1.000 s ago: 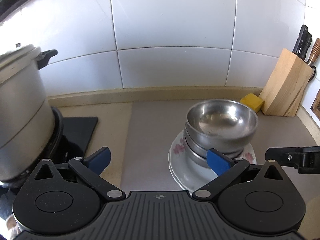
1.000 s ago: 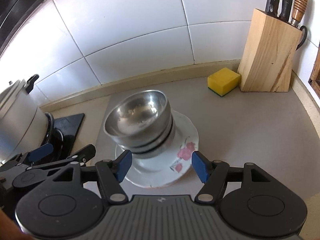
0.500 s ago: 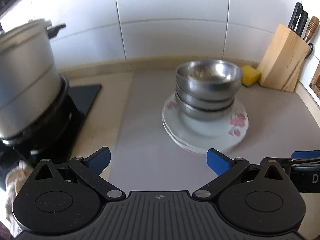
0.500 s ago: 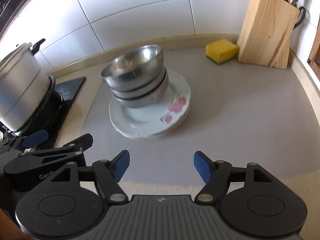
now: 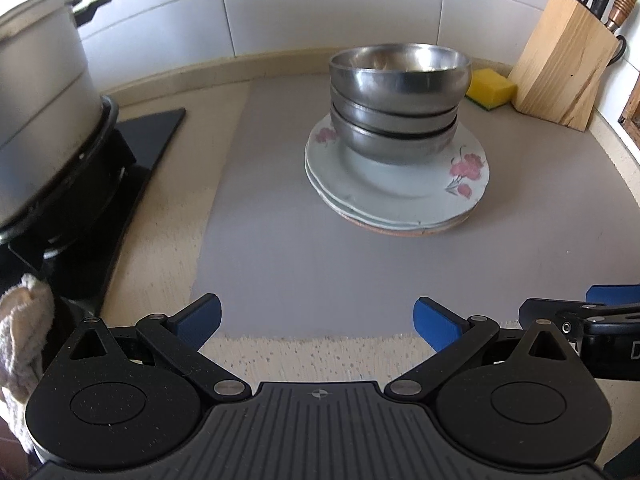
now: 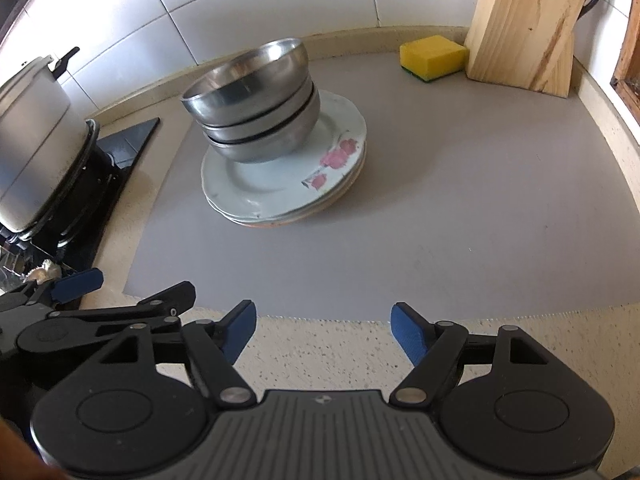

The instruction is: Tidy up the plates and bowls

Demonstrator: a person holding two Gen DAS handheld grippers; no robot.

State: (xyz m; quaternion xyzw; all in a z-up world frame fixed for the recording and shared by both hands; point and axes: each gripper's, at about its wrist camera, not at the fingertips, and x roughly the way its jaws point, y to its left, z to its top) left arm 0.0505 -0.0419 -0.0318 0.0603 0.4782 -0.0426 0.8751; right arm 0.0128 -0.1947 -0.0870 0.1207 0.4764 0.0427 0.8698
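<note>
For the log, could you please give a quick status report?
Left tool, right tool open, empty. Three steel bowls nested on stacked floral plates, grey mat. Nothing in the way.

This is a home kitchen. White glazed wall tiles run behind a speckled beige table partly covered by a grey mat. Taking the wooden knife block in the far right corner as landmark: a yellow sponge lies just beside it on its left, stacked steel bowls on flowered plates sit further left, and a lidded metal pot stands on a black gas stove at the far left.
</note>
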